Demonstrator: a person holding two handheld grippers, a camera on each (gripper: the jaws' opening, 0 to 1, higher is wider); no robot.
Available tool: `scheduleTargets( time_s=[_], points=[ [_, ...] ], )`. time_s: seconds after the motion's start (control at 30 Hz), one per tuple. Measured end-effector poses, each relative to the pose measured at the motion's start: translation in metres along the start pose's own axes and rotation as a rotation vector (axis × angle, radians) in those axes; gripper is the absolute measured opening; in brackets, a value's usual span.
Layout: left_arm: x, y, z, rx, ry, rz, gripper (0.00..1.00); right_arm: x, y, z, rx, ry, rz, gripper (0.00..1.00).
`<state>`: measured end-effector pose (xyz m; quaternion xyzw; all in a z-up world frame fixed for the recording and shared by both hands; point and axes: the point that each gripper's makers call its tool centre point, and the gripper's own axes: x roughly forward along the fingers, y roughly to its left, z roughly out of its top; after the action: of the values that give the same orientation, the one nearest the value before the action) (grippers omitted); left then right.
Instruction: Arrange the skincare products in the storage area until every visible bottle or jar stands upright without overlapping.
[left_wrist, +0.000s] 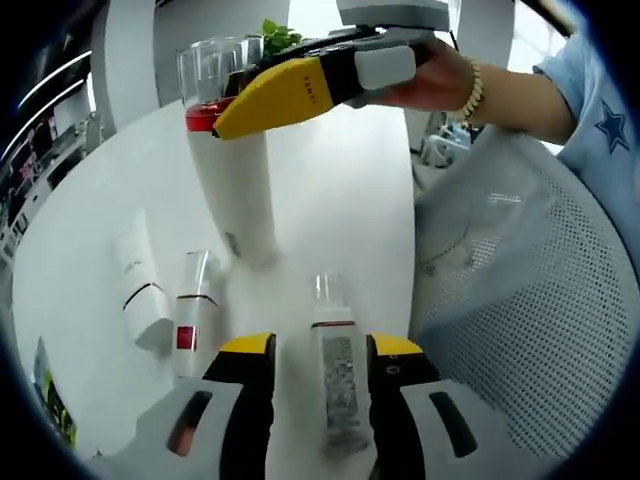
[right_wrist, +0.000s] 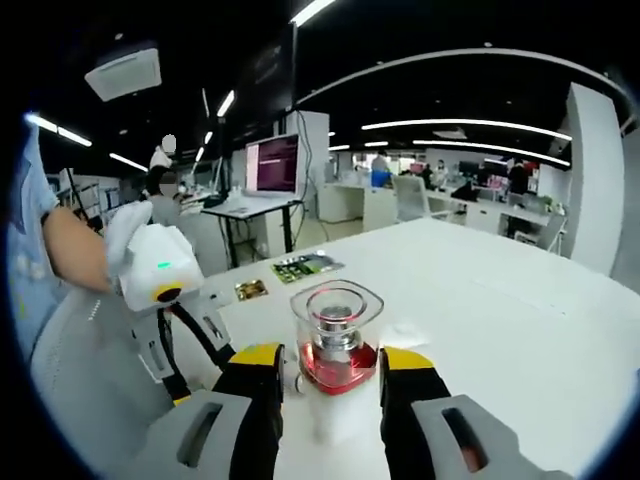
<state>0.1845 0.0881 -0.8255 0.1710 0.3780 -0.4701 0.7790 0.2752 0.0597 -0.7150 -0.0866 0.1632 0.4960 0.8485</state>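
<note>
Right gripper (right_wrist: 330, 375) pinches the tall white bottle (left_wrist: 235, 190) at its clear, red-banded cap (right_wrist: 337, 335); I see the bottle upright on the white surface (left_wrist: 340, 200). Left gripper (left_wrist: 320, 365) straddles a small lying bottle (left_wrist: 338, 385), its label too blurred to read, and I can't tell whether the jaws touch it. Two white tubes (left_wrist: 140, 290) (left_wrist: 192, 310) lie just beside it, and a mesh chair (left_wrist: 530, 300) crowds the edge.

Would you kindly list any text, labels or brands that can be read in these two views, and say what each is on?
None can be read.
Yellow finger of the right gripper: small dark lettering, too blurred.
Small bottle between the left gripper's fingers: printed label, too fine.
Lying tubes: marks unreadable.
Monitor: blurred.
</note>
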Motion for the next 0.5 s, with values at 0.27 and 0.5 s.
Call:
scheduleTargets(
  time_s=[0.27,0.5],
  points=[
    [0.005,-0.002,-0.007,0.047,0.042,0.005,0.28,-0.022,0.006,-0.027,0.085,0.083,-0.01,0.34],
    [0.008,-0.002,-0.015,0.098,0.074,0.024,0.18,-0.014,0.008,-0.053,0.144,0.182,0.013,0.21]
  ],
)
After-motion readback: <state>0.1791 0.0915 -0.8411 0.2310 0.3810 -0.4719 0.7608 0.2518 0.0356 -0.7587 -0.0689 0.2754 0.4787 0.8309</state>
